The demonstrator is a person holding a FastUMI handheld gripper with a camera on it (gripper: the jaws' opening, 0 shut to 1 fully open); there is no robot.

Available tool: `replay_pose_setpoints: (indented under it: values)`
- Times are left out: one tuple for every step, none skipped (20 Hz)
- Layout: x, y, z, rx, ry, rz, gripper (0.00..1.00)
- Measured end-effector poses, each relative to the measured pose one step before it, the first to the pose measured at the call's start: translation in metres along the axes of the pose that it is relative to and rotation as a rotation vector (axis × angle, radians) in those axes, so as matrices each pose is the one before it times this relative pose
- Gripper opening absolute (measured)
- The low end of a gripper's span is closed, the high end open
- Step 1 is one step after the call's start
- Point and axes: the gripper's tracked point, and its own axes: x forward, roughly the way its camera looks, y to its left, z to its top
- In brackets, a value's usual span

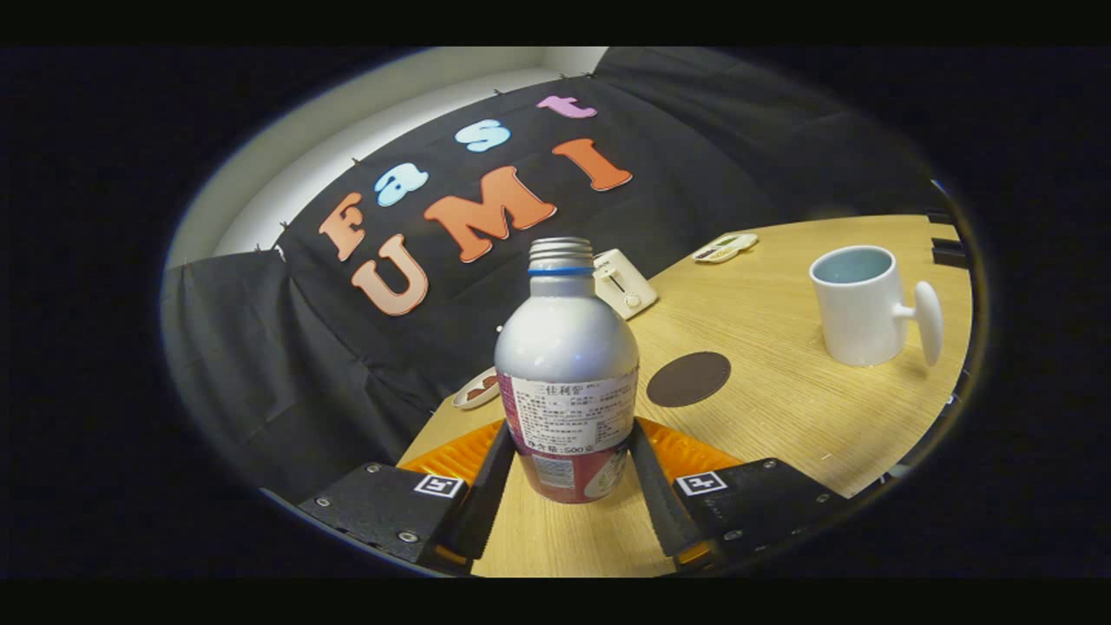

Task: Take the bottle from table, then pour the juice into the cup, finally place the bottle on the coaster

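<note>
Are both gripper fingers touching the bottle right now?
Touching. In the gripper view, both fingers press against the lower sides of the bottle, with no gap on either side of the gripper.

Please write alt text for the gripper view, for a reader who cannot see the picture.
The claw grips a silver bottle, uncapped, with one finger pressed on each side of its lower body, above a wooden table. Beyond the bottle lie a dark round coaster and, farther off, a white cup with its handle turned away from the bottle.
</note>
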Motion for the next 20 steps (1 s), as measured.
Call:
replay_pose_setpoints:
  values:
    - [0.00252,-0.00046,-0.00015,0.03222,0.00875,0.00139,0.74]
    - [0.00152,0.00093,0.00130,0.03710,0.00359,0.00507,0.74]
    - [0.00227,0.00038,0.00287,0.03898,-0.00170,0.00523,0.74]
    - [0.00178,-0.00012,0.00251,0.03734,-0.00204,0.00258,0.74]
    - [0.00268,-0.00114,0.00354,0.03658,-0.00433,-0.00003,0.74]
    - [0.00214,-0.00155,0.00239,0.03412,-0.00588,0.00156,0.74]
    - [0.00073,-0.00157,0.00561,0.03343,-0.00947,-0.00019,0.74]
    - [0.00147,-0.00140,0.00645,0.03788,-0.01440,-0.00005,0.74]
    - [0.00129,-0.00126,0.00670,0.03448,-0.01374,0.00119,0.74]
    - [0.00019,-0.00124,0.00480,0.03234,-0.01388,-0.00118,0.74]
    - [0.00228,-0.00169,0.00522,0.03200,-0.01172,-0.00416,0.74]
    - [0.00094,-0.00249,0.00379,0.03146,-0.00833,-0.00457,0.74]
    - [0.00122,-0.00210,0.00188,0.03322,-0.00210,-0.00191,0.74]
    - [-0.00130,-0.00039,0.00110,0.03240,-0.00189,0.00336,0.74]
    - [0.00050,-0.00002,0.00182,0.02997,-0.00425,0.00318,0.74]
    - [0.00099,0.00027,0.00146,0.02682,-0.00366,0.00453,0.74]
    - [0.00107,-0.00058,0.00098,0.02366,-0.00234,0.00288,0.74]
    - [0.00176,0.00154,0.00124,0.02216,-0.00060,-0.00048,0.74]
    - [0.00196,0.00097,0.00268,0.02316,-0.00308,-0.00137,0.74]
    - [0.00126,0.00225,0.00208,0.02605,-0.00202,0.00322,0.74]
